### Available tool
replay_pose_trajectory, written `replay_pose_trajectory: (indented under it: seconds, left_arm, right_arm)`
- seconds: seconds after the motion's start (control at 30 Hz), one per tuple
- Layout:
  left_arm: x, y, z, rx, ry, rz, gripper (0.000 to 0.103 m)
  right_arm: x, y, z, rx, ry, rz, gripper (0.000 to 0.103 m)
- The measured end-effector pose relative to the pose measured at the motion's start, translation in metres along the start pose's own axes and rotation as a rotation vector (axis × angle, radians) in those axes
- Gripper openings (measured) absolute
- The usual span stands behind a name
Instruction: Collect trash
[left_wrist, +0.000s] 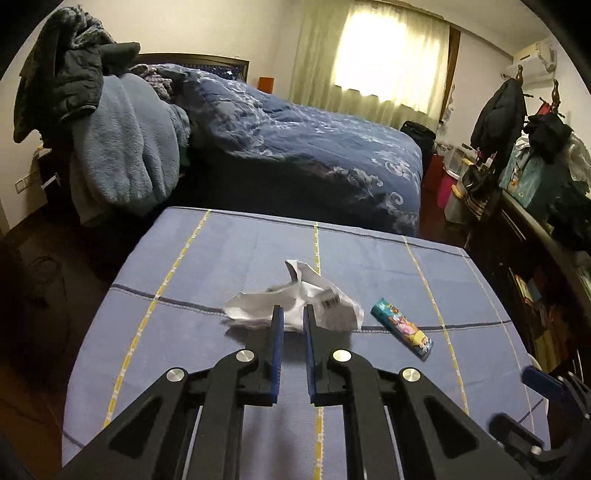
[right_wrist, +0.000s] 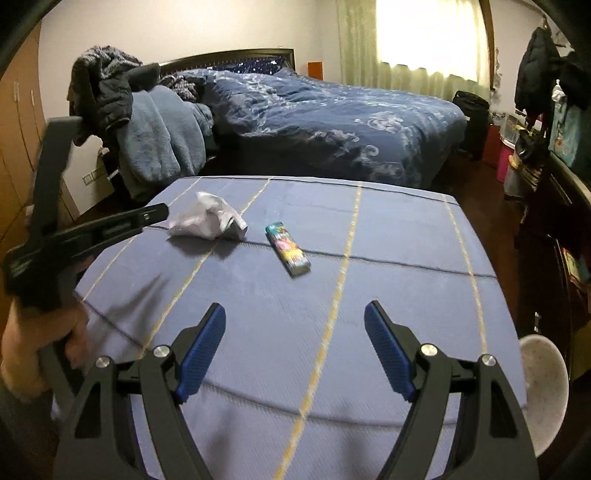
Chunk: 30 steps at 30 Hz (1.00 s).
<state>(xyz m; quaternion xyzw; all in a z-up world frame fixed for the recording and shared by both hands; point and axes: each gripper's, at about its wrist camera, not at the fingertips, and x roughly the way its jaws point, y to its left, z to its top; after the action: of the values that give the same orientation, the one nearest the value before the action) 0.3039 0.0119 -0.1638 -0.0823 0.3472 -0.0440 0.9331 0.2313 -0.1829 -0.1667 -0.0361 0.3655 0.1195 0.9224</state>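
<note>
Hovering at the near edge of the crumpled paper (left_wrist: 295, 295), the left hand-held gripper (left_wrist: 293, 314) has its jaws drawn in to a narrow slit. White paper shows right at the tips, but whether the pads actually pinch it, I cannot tell. The paper sits on the left half of the blue striped surface (right_wrist: 406, 221).

Now the other piece: the colourful wrapper (right_wrist: 288, 249) lies flat just to the right of the paper, apart from it. The right hand-held gripper (right_wrist: 295, 314) is spread wide and empty over the near part of the surface. The wrapper is straight ahead of it, a little left of centre, so it looks like the right hand's to take. Its long axis runs diagonally, far-left to near-right, so the jaws would want a roll to close across the narrow side.
</note>
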Motion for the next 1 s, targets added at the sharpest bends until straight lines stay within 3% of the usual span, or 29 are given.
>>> replay_pose_trajectory:
  seconds: [0.07,0.1,0.13,0.17,0.27,0.4,0.5,0.57,0.67,1.0]
  left_arm:
    - [0.011,-0.002,0.007,0.017,0.006,-0.042,0.03]
    - [0.017,-0.003,0.009,0.033,0.014,-0.042,0.068]
    - [0.022,-0.005,0.012,0.042,0.022,-0.042,0.097]
    - [0.027,-0.006,0.015,0.046,0.021,-0.055,0.099]
    - [0.045,-0.014,0.022,0.082,0.026,-0.072,0.098]
    - [0.068,-0.016,0.023,0.122,0.053,-0.003,0.097]
    - [0.079,-0.014,0.017,0.145,0.087,0.014,0.063]
    - [0.074,-0.016,0.017,0.174,0.076,0.043,0.049]
    - [0.065,-0.015,0.019,0.189,0.06,0.054,0.007]
    - [0.013,0.034,0.031,0.02,-0.023,-0.039,0.008]
  right_arm:
    - [0.006,0.004,0.008,0.005,-0.002,0.004,0.078]
    - [0.007,0.006,0.01,0.008,-0.004,0.01,0.078]
    - [0.008,0.006,0.011,0.008,-0.005,0.013,0.079]
    - [0.008,0.007,0.012,0.007,-0.007,0.014,0.079]
    - [0.014,0.009,0.014,-0.003,0.004,0.008,0.079]
    - [0.02,0.01,0.016,-0.01,0.016,0.006,0.078]
    - [0.023,0.01,0.019,-0.014,0.015,0.002,0.078]
    - [0.027,0.009,0.022,-0.012,0.02,0.0,0.078]
    - [0.035,0.009,0.026,-0.002,0.033,0.0,0.078]
    - [0.059,0.019,0.041,-0.029,0.055,-0.019,0.075]
